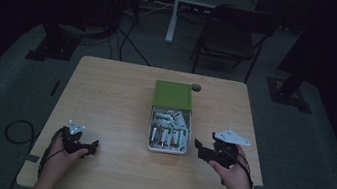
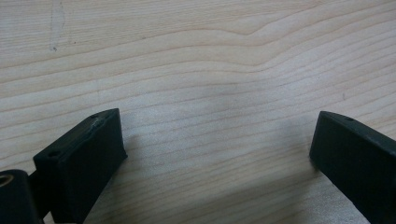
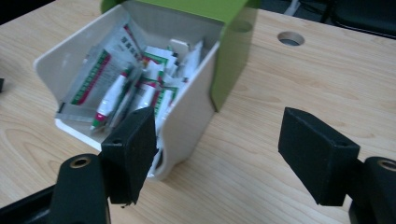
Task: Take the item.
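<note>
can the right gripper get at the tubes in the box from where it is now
Probably yes. The right gripper sits just beside the white box, fingers apart with nothing between them. The green lid is slid back, so the tubes lie open from above, and nothing stands in between.

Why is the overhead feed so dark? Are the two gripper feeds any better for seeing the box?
High view: dim and underexposed, room nearly black, the box contents hard to read. Right gripper view: bright and fairly sharp, the tubes clear. Left gripper view: evenly lit wood table, with soft shadows beside the jaws.
</note>
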The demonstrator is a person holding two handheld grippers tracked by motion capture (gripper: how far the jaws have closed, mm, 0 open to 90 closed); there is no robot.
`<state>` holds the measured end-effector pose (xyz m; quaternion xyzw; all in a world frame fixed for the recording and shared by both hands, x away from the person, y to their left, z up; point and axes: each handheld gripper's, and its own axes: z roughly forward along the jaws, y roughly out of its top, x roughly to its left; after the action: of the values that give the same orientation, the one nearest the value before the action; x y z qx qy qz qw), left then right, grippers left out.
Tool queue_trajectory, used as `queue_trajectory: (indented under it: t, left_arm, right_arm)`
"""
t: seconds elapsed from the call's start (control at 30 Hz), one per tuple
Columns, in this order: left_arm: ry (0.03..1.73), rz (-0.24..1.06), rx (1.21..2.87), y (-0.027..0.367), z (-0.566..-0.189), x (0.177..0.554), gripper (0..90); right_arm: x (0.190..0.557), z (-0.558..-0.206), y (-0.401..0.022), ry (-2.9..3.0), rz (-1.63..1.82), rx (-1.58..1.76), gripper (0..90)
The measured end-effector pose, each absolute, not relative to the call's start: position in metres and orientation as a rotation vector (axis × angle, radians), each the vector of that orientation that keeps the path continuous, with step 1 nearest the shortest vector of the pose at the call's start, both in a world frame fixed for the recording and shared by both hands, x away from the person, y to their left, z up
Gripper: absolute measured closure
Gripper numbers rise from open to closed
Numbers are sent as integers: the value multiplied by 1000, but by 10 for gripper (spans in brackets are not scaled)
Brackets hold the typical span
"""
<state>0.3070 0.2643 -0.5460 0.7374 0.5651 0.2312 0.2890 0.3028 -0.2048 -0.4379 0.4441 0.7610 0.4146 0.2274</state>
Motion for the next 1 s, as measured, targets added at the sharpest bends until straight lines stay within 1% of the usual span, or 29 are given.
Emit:
queue_trajectory:
  t: [0.6, 0.8, 1.0]
  left_arm:
    - [1507, 618, 1965, 264, -546, 307, 33]
    - [1506, 619, 1966, 264, -546, 307, 33]
    - [1507, 619, 1966, 264, -546, 307, 33]
  right_arm:
    - [305, -436, -158, 2180, 1193, 1114, 345]
    - [306, -437, -143, 2202, 1202, 1080, 424]
    - [309, -440, -128, 2225, 1227, 1057, 446]
